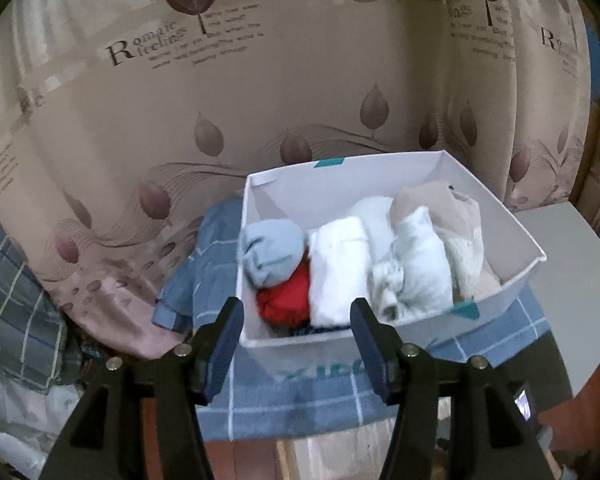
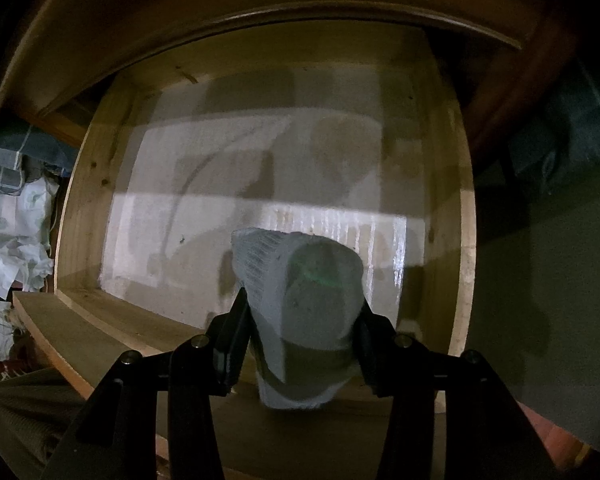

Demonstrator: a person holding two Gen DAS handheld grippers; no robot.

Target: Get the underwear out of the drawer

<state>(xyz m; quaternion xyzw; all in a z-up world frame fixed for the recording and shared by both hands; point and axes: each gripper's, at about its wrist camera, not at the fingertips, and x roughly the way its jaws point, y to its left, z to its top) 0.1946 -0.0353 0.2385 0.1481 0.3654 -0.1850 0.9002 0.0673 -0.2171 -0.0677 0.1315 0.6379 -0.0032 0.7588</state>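
Note:
In the right wrist view my right gripper (image 2: 302, 312) is shut on a rolled pale grey-white underwear (image 2: 300, 300), held above the open wooden drawer (image 2: 76, 216). The drawer's bottom is lined with white paper and shows nothing else inside. In the left wrist view my left gripper (image 1: 296, 312) is open and empty, just in front of the near wall of a white box (image 1: 520, 276). The box holds several rolled garments: a light blue one (image 1: 270, 254), a red one (image 1: 286, 300), a white one (image 1: 340, 268), a pale mint one (image 1: 420, 268) and a beige one (image 1: 456, 216).
The white box sits on a blue checked cloth (image 1: 300, 396). A beige leaf-print curtain (image 1: 260, 100) hangs behind it. A grey surface (image 1: 572, 264) lies at the right. Crumpled white bags (image 2: 16, 232) lie left of the drawer. The dark wooden cabinet top (image 2: 260, 4) overhangs the drawer.

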